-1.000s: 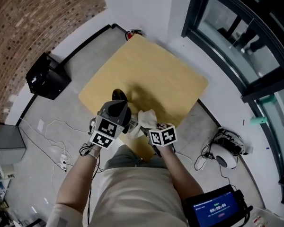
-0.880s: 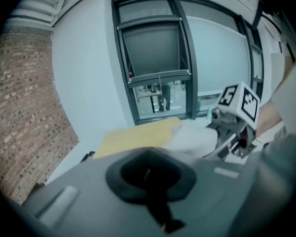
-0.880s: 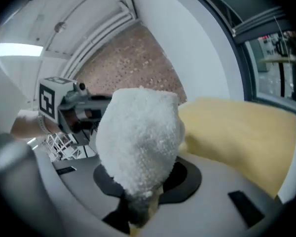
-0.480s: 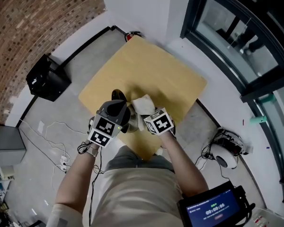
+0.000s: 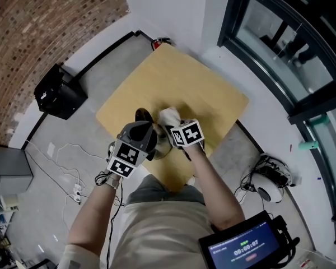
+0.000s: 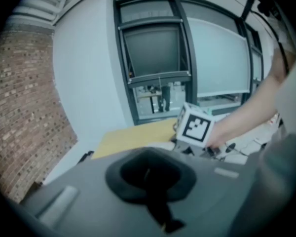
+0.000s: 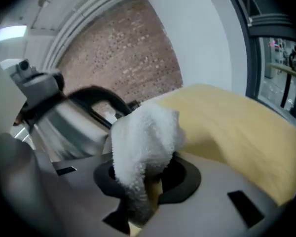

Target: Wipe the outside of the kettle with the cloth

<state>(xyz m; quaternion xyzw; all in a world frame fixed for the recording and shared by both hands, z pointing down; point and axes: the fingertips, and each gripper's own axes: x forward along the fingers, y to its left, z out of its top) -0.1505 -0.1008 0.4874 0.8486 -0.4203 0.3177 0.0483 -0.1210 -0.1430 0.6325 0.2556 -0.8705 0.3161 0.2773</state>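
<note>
Sweeping the white cloth [image 7: 143, 137] along the outside of the kettle [image 7: 71, 127], you are carrying the right gripper [image 7: 144, 196] away from your body. A second ago its marker cube [image 5: 186, 133] was sitting closer to your waist. Now it is lying further out over the table [image 7: 237, 122], rolled a little, with the cloth leading.

The fingers of that gripper are pressed almost together, pinching a fold of the cloth. The rest of the cloth is standing up as a soft tuft just beyond the fingertips. The kettle, shiny metal with a black handle [image 7: 101, 97], is standing just to the left of those fingers. The tuft is lying against its flank or very close to it; actual contact is hard to confirm.

The left gripper [image 5: 141, 132] is staying where it was, over the top of the kettle. Its own view is showing only a dark recess, with nothing recognisable between the fingers. The right gripper view, though, is showing a grey part set on the kettle's top where the handle begins, so those fingers appear to be closed there, steadying it.

Judging by this, the stroke is travelling along the right flank from the near side towards the far side, so the wiping is under way. The side beneath the left fingers probably remains to be done.
</note>
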